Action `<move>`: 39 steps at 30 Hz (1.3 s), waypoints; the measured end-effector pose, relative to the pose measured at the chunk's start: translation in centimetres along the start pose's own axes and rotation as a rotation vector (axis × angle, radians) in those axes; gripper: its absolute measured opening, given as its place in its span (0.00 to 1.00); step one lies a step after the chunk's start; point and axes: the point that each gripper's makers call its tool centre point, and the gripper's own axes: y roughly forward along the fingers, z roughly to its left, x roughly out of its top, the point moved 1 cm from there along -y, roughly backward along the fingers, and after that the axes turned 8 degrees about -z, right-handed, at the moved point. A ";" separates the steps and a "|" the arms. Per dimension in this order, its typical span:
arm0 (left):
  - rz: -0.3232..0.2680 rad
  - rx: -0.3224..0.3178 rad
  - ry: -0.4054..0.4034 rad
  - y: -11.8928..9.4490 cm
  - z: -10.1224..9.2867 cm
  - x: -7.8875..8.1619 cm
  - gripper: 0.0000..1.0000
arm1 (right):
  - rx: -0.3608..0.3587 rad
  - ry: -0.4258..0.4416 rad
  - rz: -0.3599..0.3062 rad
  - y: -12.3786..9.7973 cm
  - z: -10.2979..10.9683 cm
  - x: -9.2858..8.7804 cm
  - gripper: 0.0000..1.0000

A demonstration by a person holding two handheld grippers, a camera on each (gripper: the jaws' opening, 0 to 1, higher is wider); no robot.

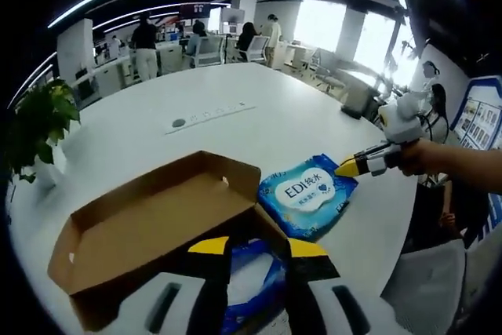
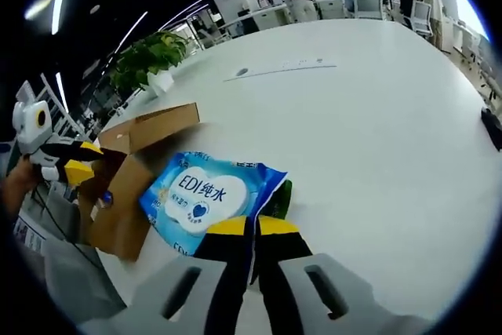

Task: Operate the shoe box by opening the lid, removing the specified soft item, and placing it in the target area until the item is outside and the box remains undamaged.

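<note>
Lying on the table (image 2: 392, 115) just beside the open box (image 1: 157, 217), the wipes pack (image 2: 208, 194) is pinched at its edge by the right gripper (image 2: 252, 229). Left gripper (image 1: 257, 250) stands parted over the box. Release gently, clear of the box.

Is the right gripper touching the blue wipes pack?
Touching. In the right gripper view, the right gripper has its jaws shut on the edge of the blue wipes pack, which lies on the white table.
</note>
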 end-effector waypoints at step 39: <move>-0.080 0.100 -0.003 -10.0 4.9 -3.0 0.38 | 0.044 -0.325 0.034 -4.6 3.4 2.9 0.25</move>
